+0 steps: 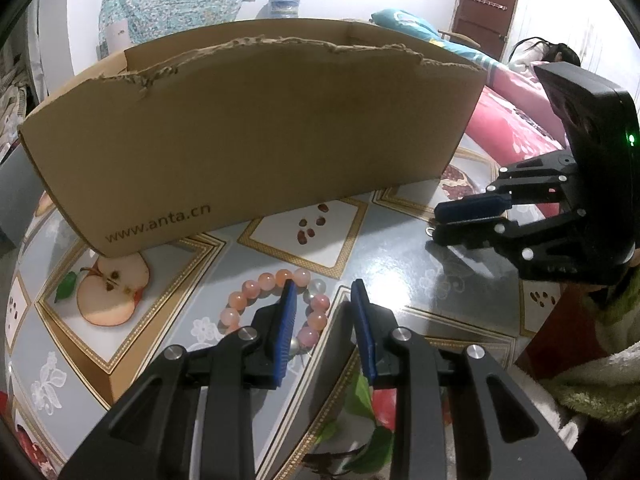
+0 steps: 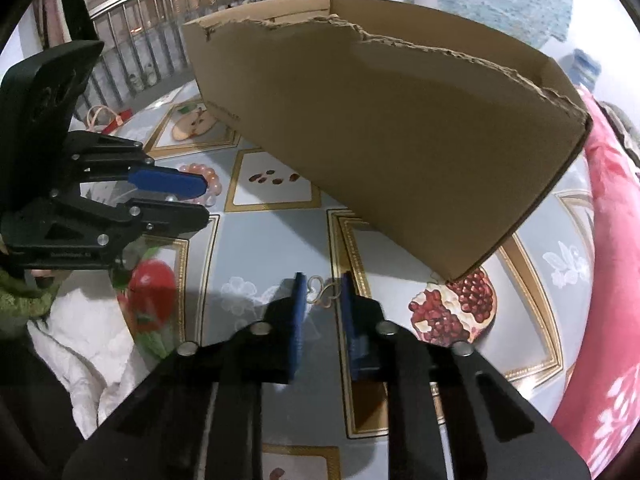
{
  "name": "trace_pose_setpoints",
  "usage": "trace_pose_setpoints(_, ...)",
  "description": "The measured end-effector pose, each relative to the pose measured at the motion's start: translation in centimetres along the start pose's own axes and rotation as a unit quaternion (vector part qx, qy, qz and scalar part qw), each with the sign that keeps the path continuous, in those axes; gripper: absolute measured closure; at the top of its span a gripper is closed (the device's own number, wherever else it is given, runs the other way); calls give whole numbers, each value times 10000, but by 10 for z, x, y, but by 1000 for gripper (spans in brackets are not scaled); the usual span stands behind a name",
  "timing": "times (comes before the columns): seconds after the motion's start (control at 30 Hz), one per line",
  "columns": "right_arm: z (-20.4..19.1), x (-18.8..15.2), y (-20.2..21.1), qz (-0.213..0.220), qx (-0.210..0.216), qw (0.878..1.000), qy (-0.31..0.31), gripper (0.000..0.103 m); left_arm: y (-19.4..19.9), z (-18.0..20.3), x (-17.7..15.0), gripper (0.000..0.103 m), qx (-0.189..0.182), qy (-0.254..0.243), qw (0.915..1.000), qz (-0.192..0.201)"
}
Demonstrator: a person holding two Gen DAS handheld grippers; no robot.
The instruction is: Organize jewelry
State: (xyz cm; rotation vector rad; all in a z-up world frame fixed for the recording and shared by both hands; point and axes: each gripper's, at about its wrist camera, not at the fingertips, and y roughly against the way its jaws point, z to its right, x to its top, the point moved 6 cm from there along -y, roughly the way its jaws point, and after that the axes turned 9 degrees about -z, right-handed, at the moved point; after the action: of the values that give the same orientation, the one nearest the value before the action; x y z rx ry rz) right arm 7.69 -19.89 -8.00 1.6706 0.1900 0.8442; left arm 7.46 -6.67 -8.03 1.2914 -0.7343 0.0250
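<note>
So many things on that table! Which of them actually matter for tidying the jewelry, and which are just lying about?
Part of the job:
- pink beaded bracelet, at the open left gripper
- small silver wire earring, between the fingers of the open right gripper
- torn brown cardboard box, the likely container

Just lying about:
- fruit-patterned tablecloth
- pink floral blanket

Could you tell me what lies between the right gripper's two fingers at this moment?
A small wire earring lies on the tablecloth between the open right gripper, seen in the right wrist view.
</note>
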Motion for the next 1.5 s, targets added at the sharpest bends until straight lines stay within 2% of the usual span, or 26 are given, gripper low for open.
trace_pose_setpoints(0.17, 1, 1, 0, 30, 56, 9999, -100, 89, 0, -1, 0, 76, -14, -9, 10000, 5)
trace_pose_setpoints(0.27, 2, 0, 3, 47, 132, 9997, -186, 97, 0, 0, 0, 76, -16, -9, 10000, 4)
trace_pose_setpoints(0.3, 3, 0, 3, 44, 118, 9997, -207, 102, 0, 0, 0, 76, -16, -12, 10000, 1)
trace_pose_setpoints(0.47, 2, 0, 4, 24, 53, 9995, -299, 103, 0, -1, 1, 76, -13, -10, 10000, 1)
trace_pose_setpoints(0.73, 16, -9, 9, 24, -172, 9947, -1013, 100, 0, -1, 1, 76, -9, 8, 10000, 5)
trace_pose_setpoints(0.97, -15, -4, 5, 109, 14, 9956, -935, 100, 0, -1, 1, 76, 1, 20, 10000, -3)
trace_pose_setpoints(1.17, 4, 0, 10, 265, -211, 9910, -1298, 97, 1, -2, 0, 76, 5, 54, 10000, 4)
trace_pose_setpoints(1.27, -2, 0, 1, 166, 197, 9895, -1425, 94, 2, -4, -1, 76, -10, 101, 9999, 5)
trace_pose_setpoints(1.3, -5, -1, 3, 175, 333, 9892, -1416, 91, 2, -5, -1, 76, -9, 114, 9999, 4)
trace_pose_setpoints(1.33, -13, -1, 5, 195, 617, 9878, -1415, 91, 2, -6, -1, 76, -7, 129, 9999, 4)
trace_pose_setpoints(1.4, -16, -1, 9, 268, 675, 9870, -1431, 90, 3, -7, -1, 76, -28, 158, 9999, 11)
trace_pose_setpoints(1.5, -9, -2, 12, 303, 501, 9855, -1592, 86, 2, -7, 0, 76, -40, 156, 9999, 16)
